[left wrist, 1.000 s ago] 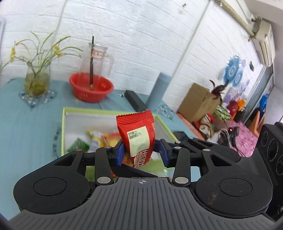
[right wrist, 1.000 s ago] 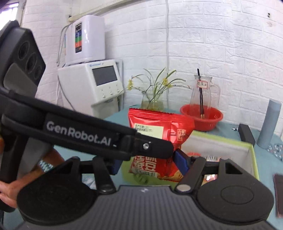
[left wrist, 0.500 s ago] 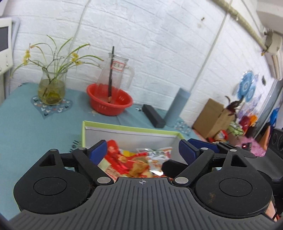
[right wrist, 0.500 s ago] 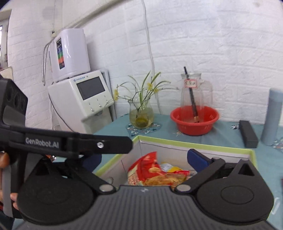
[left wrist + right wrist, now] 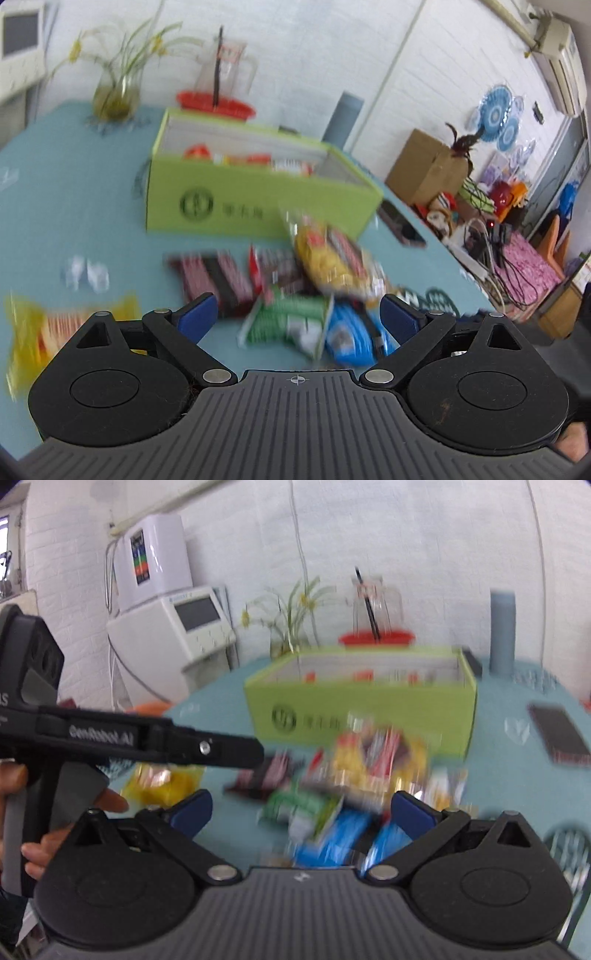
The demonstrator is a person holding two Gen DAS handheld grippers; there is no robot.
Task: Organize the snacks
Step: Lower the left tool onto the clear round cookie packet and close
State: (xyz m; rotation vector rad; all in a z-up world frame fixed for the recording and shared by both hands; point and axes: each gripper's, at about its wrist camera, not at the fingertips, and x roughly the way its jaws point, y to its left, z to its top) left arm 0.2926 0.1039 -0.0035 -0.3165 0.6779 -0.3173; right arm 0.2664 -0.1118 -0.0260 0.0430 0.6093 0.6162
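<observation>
Left gripper (image 5: 297, 317): red packet released; jaws just opened further, standing wide with nothing between pads. Right gripper (image 5: 301, 810): red packet likewise released, jaws wide and empty. Both views pulled back from above green box (image 5: 258, 206) to loose snack pile (image 5: 314, 284) on table in front of box. Red packets now among the box's contents, blurred.

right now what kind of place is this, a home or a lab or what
Most likely a lived-in room at home, perhaps doubling as a workspace. A teal table holds a vase of flowers and a green box of snacks; a water dispenser stands by the white brick wall, and household clutter fills the far corner.
</observation>
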